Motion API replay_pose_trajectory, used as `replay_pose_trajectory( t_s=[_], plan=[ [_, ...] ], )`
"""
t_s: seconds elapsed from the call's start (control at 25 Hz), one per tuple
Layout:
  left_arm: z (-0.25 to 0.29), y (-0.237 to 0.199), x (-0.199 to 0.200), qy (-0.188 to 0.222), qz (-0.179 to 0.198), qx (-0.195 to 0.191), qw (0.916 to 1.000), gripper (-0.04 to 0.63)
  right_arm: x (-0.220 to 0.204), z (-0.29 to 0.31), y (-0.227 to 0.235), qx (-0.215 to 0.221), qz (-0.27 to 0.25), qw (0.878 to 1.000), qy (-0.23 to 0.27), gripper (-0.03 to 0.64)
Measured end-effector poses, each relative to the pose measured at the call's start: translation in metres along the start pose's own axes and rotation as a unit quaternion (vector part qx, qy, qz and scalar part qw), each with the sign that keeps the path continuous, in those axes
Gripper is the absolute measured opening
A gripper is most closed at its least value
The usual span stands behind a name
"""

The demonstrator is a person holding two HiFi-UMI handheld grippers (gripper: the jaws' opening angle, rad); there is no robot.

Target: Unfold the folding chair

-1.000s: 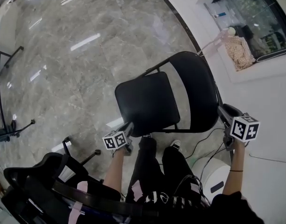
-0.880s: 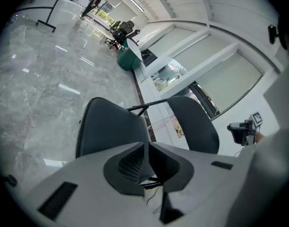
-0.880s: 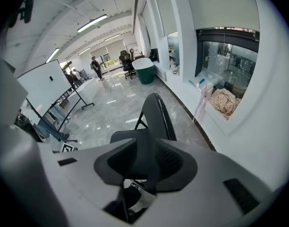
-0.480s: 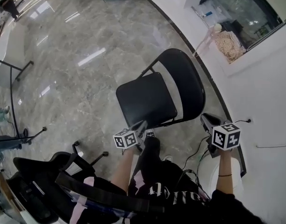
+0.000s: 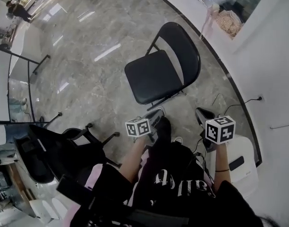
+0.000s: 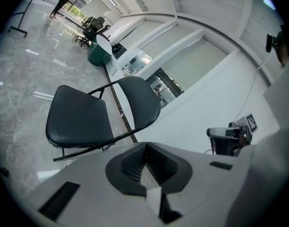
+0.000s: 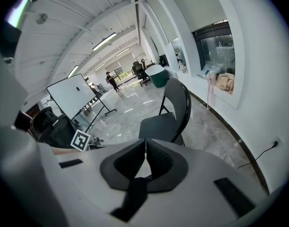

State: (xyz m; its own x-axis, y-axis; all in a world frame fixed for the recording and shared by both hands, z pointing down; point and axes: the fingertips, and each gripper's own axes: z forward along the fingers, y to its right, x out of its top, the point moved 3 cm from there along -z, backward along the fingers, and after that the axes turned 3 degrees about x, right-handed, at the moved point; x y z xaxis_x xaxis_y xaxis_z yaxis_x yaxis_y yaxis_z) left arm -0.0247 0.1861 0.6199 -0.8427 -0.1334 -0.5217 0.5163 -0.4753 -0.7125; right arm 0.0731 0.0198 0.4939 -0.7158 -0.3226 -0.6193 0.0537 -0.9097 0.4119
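Observation:
The black folding chair [image 5: 154, 77] stands unfolded on the marble floor, seat flat and backrest [image 5: 182, 46] upright. It also shows in the left gripper view [image 6: 78, 117] and the right gripper view [image 7: 165, 122]. My left gripper [image 5: 157, 115] hangs in the air short of the seat's near edge, shut with nothing in it [image 6: 143, 162]. My right gripper [image 5: 201, 112] is level with it, near the chair's right side and apart from it. Its jaws are closing, and the pads [image 7: 151, 157] meet with nothing between them.
A black office chair [image 5: 50, 150] stands at my lower left. A whiteboard stand [image 5: 21, 74] is further left. The white wall with a dark baseboard [image 5: 234, 79] runs along the right, with a cable [image 5: 236, 103] and a white device [image 5: 239, 164] near my right foot.
Both grippers let go of the chair, drew back toward me and closed. The chair stays unfolded and now stands farther from them.

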Motion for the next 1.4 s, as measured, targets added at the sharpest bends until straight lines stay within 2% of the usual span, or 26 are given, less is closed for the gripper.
replay_pose_trajectory(
  t_s=[0.16,0.28,0.44,0.6,0.76,0.92,1.12,1.2,1.32,1.4],
  plan=[
    [-0.035,0.024,-0.034,0.002,0.013,0.020,0.9997,0.005,-0.035,-0.016,-0.033,0.029,-0.028,0.999,-0.010,0.023],
    [-0.056,0.042,-0.047,0.009,0.020,0.027,0.9994,0.005,-0.053,-0.028,-0.051,0.048,-0.027,0.998,-0.009,0.023],
    [-0.077,0.056,-0.048,0.029,0.030,0.036,0.9985,0.005,-0.065,-0.039,-0.071,0.060,-0.026,0.998,0.003,0.018],
    [-0.088,0.068,-0.046,0.027,0.054,0.026,0.9978,0.005,-0.074,-0.047,-0.090,0.058,-0.026,0.998,0.012,0.017],
    [-0.106,0.081,-0.036,0.038,0.087,-0.009,0.9954,0.005,-0.077,-0.048,-0.115,0.050,-0.026,0.998,0.021,0.017],
    [-0.140,0.074,-0.031,0.041,0.120,-0.038,0.9912,0.005,-0.077,-0.038,-0.153,0.048,0.008,0.997,0.057,0.017],
    [-0.205,0.046,-0.025,0.039,0.136,-0.087,0.9861,0.005,-0.090,-0.009,-0.214,0.003,0.015,0.997,0.069,0.017],
    [-0.231,0.033,-0.022,0.039,0.135,-0.110,0.9840,0.005,-0.095,-0.002,-0.238,-0.018,0.023,0.997,0.076,0.017],
    [-0.258,0.017,-0.016,0.047,0.113,-0.149,0.9812,0.005,-0.102,0.003,-0.266,-0.051,0.035,0.994,0.093,0.017],
    [-0.267,0.008,-0.016,0.038,0.106,-0.167,0.9795,0.003,-0.110,0.004,-0.281,-0.069,0.042,0.992,0.099,0.017]
  ],
)
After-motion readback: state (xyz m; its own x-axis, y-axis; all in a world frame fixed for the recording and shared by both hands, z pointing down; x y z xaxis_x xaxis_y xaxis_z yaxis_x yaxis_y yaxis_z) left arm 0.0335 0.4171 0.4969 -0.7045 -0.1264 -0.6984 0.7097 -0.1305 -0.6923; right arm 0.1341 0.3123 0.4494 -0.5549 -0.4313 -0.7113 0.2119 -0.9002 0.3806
